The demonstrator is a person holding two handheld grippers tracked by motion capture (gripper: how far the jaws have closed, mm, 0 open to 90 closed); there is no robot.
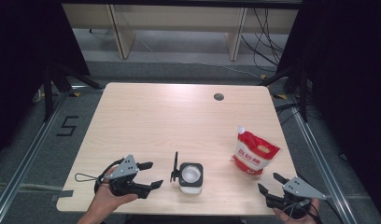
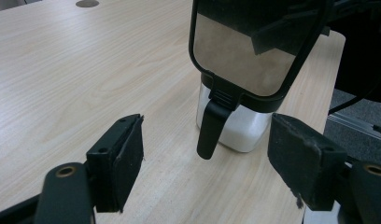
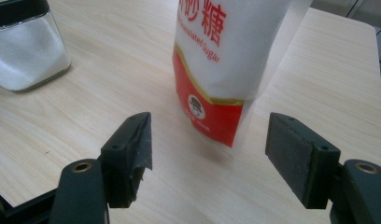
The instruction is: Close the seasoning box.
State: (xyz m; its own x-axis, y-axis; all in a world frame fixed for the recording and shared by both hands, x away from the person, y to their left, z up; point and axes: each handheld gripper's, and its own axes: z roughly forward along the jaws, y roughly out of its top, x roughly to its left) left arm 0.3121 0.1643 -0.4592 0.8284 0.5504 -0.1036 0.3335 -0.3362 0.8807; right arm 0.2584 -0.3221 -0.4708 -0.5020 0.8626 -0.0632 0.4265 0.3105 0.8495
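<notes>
- Sugar bag, red and white, stands on the right side of the surface, leaning a bit. Its long side runs up and down, and its white spout is at the top, pointing up and away from me.
- In the right gripper view I see the bag's front with red letters facing my right hand-held gripper.
- My right hand-held gripper sits near the front right corner, just in front of the bag. Its jaws are wide apart. They hold nothing and touch nothing. The bag is ahead of the gap, not in it.
- Sugar jar sits near the front edge in the middle, well apart from the bag. It is a clear box with white sugar inside. Its black lid is flipped up on the left side and stands almost straight up.
- In the left gripper view the lid's shiny inside faces me, and its black tab hangs down.
- My left hand-held gripper is just left of the jar and points at it. Its jaws are wide apart and empty. The tab is close ahead, but I cannot tell if it is in the gap.
</notes>
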